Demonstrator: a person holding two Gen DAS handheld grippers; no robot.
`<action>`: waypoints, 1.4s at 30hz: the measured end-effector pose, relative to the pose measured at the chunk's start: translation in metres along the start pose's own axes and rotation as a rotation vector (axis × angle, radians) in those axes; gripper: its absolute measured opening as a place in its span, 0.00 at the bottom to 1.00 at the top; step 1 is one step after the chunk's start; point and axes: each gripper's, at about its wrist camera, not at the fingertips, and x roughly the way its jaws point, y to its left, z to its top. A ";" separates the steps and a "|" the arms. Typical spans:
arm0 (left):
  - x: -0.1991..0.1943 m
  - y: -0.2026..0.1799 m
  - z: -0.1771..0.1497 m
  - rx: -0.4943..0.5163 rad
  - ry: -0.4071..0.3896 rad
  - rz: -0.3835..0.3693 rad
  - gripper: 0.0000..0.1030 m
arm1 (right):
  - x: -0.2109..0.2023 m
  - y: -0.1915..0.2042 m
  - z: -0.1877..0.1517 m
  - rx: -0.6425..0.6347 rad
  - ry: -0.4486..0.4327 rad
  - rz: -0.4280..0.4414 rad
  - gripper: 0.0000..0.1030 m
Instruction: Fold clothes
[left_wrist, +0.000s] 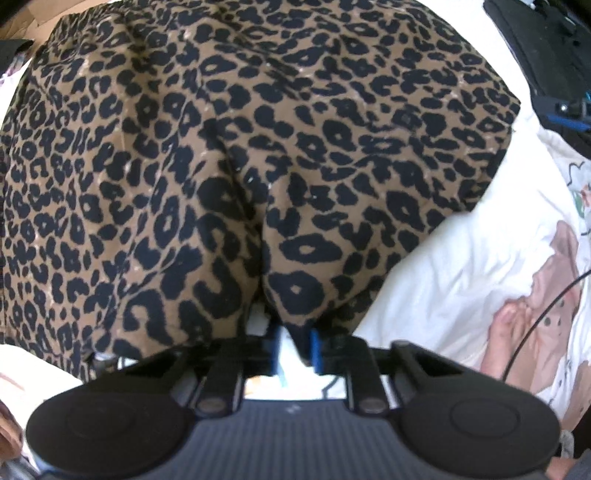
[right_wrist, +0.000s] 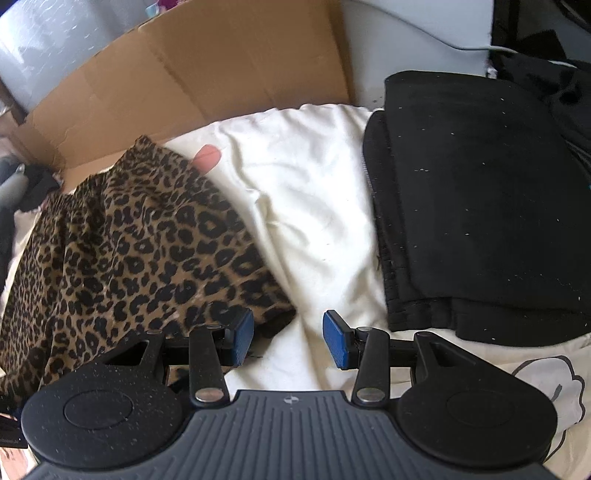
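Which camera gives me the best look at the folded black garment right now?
The right wrist view: the folded black garment lies in full sight on the white bedding, its stacked edges visible. The left wrist view is filled by the leopard-print garment and shows none of it.

Leopard-print garment (left_wrist: 258, 166) cut off left; hides left tongs (left_wrist: 295, 345) pad tips.

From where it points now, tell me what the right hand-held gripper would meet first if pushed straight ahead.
Most likely the white bedding. The right hand-held gripper is open with nothing between its pads, and its line runs down between the leopard-print garment and the folded black clothes. Depth is hard to judge.
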 end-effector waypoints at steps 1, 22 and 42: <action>0.000 0.001 -0.001 -0.001 0.003 0.001 0.11 | 0.001 -0.002 0.001 0.009 -0.002 0.007 0.47; -0.007 0.031 -0.006 -0.119 -0.025 0.000 0.32 | 0.049 0.010 0.002 0.009 0.054 0.071 0.04; -0.031 0.042 -0.021 -0.028 -0.056 -0.039 0.03 | 0.009 0.015 0.044 0.010 -0.085 0.024 0.02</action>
